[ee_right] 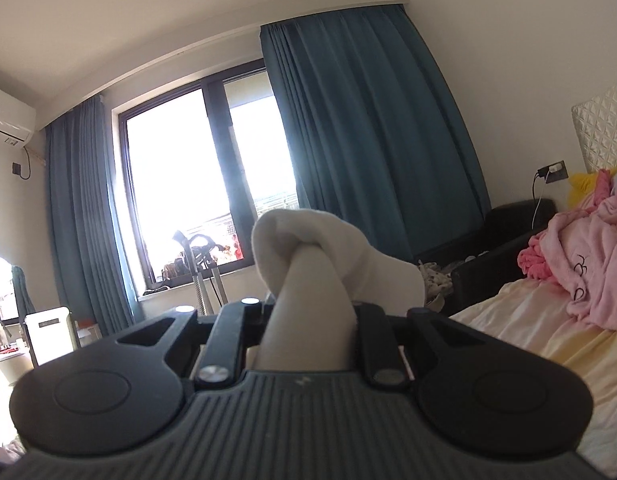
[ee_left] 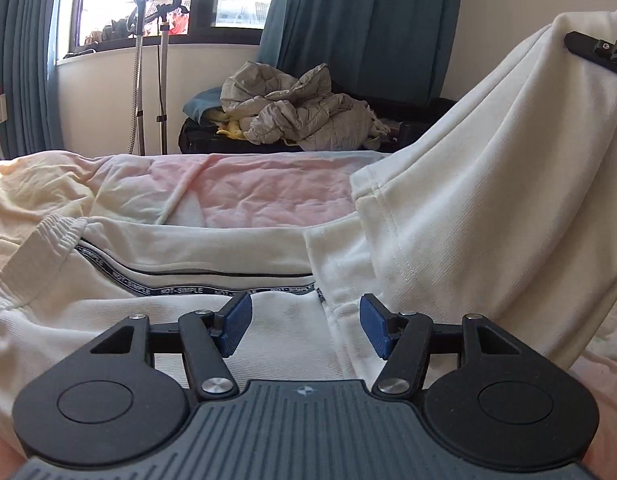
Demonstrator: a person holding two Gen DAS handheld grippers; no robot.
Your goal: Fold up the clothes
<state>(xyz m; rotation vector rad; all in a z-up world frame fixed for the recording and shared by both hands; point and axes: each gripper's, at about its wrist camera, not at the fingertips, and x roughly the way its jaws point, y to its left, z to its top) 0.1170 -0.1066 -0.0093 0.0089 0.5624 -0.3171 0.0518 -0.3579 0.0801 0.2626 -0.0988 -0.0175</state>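
Observation:
A cream-white garment [ee_left: 244, 320] with a ribbed waistband and a printed black tape lies spread on the bed. My left gripper [ee_left: 306, 326] hovers just above it, open, blue pads apart with nothing between them. One part of the garment [ee_left: 488, 168] is lifted high at the right, where my right gripper [ee_left: 596, 50] pinches its top edge. In the right wrist view the right gripper [ee_right: 308, 312] is shut on a bunched fold of the white cloth [ee_right: 308, 240], which hides its fingertips.
The bed [ee_left: 248, 192] has a pink and yellow sheet. A pile of grey bedding [ee_left: 300, 112] sits on a black sofa beyond. A garment steamer stand [ee_left: 148, 80] is by the window. Pink clothes [ee_right: 588, 248] lie on the bed near the headboard.

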